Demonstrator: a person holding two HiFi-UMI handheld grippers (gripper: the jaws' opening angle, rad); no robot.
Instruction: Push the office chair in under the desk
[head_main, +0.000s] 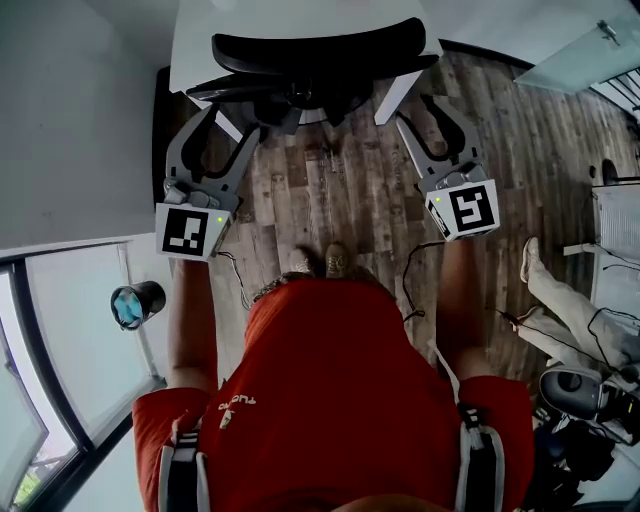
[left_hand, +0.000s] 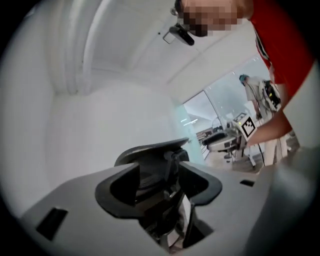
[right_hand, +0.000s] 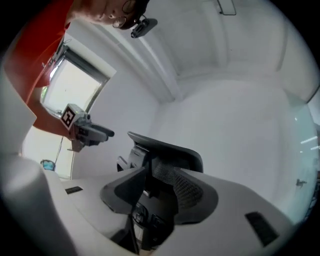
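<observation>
The black office chair stands at the top of the head view, its seat partly beneath the white desk. My left gripper hangs just left of the chair's base, jaws spread, with nothing between them. On the other side my right gripper sits beside the desk leg, also spread and empty. Neither touches the chair that I can see. In the left gripper view the chair appears beyond the left gripper. In the right gripper view the chair's mesh back shows past the right gripper.
Wooden plank floor stretches between me and the desk. A white wall and window ledge with a dark cup run along the left. Another person's legs and gear are at the right. A thin cable lies on the floor.
</observation>
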